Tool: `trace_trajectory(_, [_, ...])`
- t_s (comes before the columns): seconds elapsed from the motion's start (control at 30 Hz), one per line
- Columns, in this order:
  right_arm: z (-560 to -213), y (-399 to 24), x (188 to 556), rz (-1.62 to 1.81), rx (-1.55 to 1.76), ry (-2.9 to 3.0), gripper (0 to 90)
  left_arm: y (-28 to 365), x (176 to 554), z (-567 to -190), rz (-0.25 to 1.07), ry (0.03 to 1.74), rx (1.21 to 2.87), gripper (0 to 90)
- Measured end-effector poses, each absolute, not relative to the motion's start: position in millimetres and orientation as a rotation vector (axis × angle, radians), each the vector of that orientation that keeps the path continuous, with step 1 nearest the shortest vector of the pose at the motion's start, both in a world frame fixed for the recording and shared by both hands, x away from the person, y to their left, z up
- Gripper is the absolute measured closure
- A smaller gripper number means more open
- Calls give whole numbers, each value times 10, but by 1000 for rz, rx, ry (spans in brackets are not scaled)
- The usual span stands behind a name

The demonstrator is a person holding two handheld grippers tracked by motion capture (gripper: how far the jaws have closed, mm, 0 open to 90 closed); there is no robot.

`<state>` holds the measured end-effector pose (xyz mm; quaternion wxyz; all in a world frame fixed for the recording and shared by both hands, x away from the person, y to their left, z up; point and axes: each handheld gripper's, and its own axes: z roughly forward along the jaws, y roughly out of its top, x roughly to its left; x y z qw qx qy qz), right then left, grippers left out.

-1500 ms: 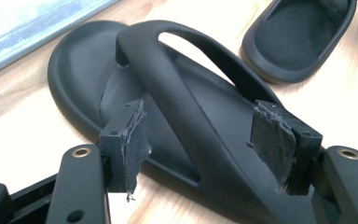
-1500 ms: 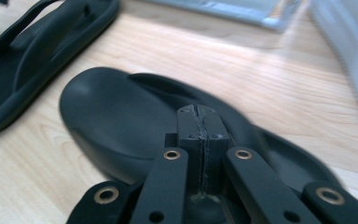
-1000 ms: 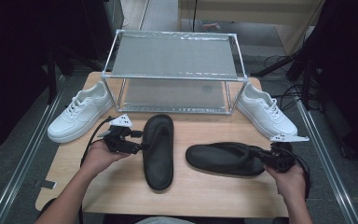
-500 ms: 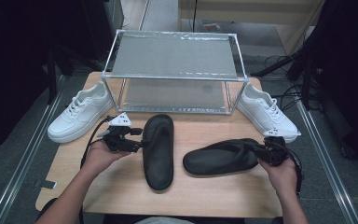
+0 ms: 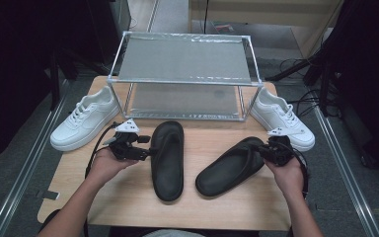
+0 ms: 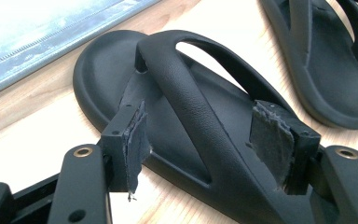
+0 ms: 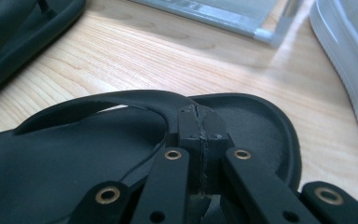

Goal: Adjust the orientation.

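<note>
Two black sandals lie on the wooden table [image 5: 128, 197]. The left sandal [image 5: 168, 158] points away from me. My left gripper [image 5: 145, 150] is at its left edge. In the left gripper view this gripper [image 6: 203, 135] is open, its pads [image 6: 135, 140] either side of the sandal's strap [image 6: 186, 98] without pressing it. The right sandal [image 5: 229, 168] lies diagonally, toe toward the right. My right gripper [image 5: 266, 153] is at that toe. In the right gripper view its jaws [image 7: 200, 123] are shut on the strap [image 7: 121, 100] where it meets the footbed.
A two-level metal rack [image 5: 185, 64] stands at the back of the table. One white sneaker [image 5: 84, 123] sits left of it, another [image 5: 281, 116] to its right, close behind my right gripper. Bare wood lies in front of the sandals.
My right gripper has moved away from me with the right sandal's toe, swinging that sandal from crosswise to diagonal. The left gripper and left sandal have stayed put.
</note>
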<state>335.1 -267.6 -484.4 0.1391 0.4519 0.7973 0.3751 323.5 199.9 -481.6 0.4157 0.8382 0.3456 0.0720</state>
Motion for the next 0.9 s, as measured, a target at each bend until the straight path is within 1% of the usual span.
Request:
trace_trajectory(0.2, [-4843,-2596,3431,1101,1297,2316,900,2014,3239,-4815,175,867,2094,371])
trace_trajectory(0.33, [-4792,-2596,3403,1087,1261,2322,900,2027,3240,-4799,152,879,2087,381])
trace_trajectory(0.53, [-4676,-2686,3195,1139,1256,2286,900,2044,3246,-4778,146,876,2080,381])
trace_trajectory(0.73, [-4664,-2738,2931,1156,1267,2285,900,2015,3287,-4739,143,862,2079,382])
trace_trajectory(0.9, [-4723,-2726,2829,1131,1295,2306,900,1962,3353,-4725,131,847,2080,381])
